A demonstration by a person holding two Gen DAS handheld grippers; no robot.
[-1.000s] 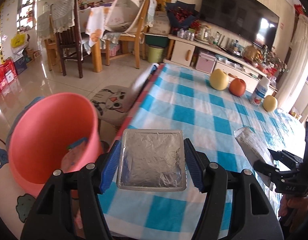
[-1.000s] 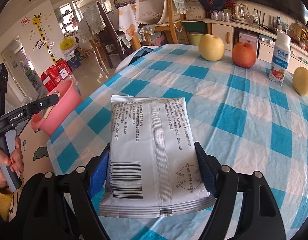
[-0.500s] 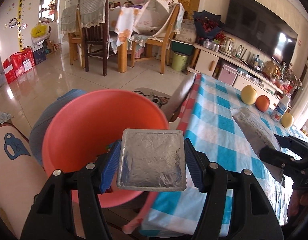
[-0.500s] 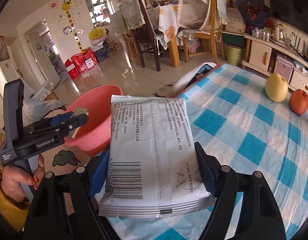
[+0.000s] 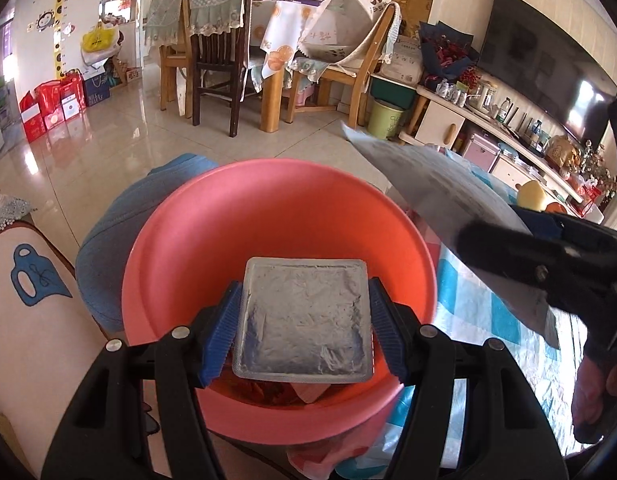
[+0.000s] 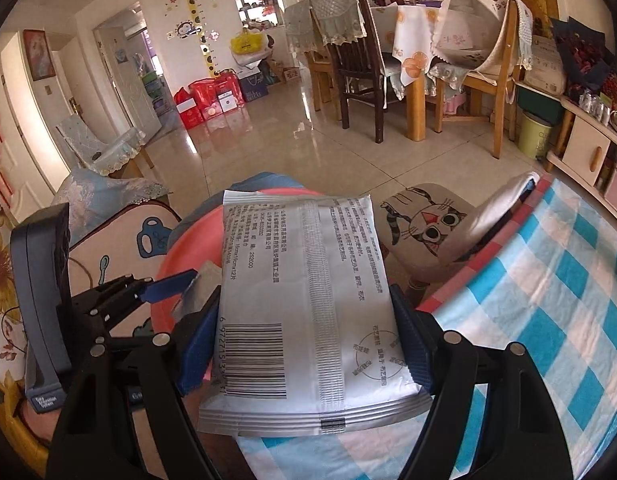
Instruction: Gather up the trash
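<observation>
**Both grippers hold trash over the pink basin**

The left gripper is closed on a square foil tray, its blue pads pressed against the tray's two side edges. The tray lies flat, foil side up, directly above the open mouth of the pink basin. Inside the basin, below the tray's near edge, some red and pale scraps show; what they are cannot be told.

The right gripper is closed on a white pouch with a barcode and printed text facing up. Its blue pads grip the pouch at the lower half of its two long sides. In the right wrist view the pouch's far end reaches over the basin's rim, and the rest of the pouch hides most of the basin. In the left wrist view the same pouch slants in from the right of the basin, held in the right gripper, with its far corner high above the basin's right rim.

The left gripper shows in the right wrist view at the basin's left side, with the tray's edge seen past a blue pad.

The basin stands on the floor just beside the edge of a table with a blue checked cloth. A cat-face cushion lies beyond the basin, next to the table.
</observation>
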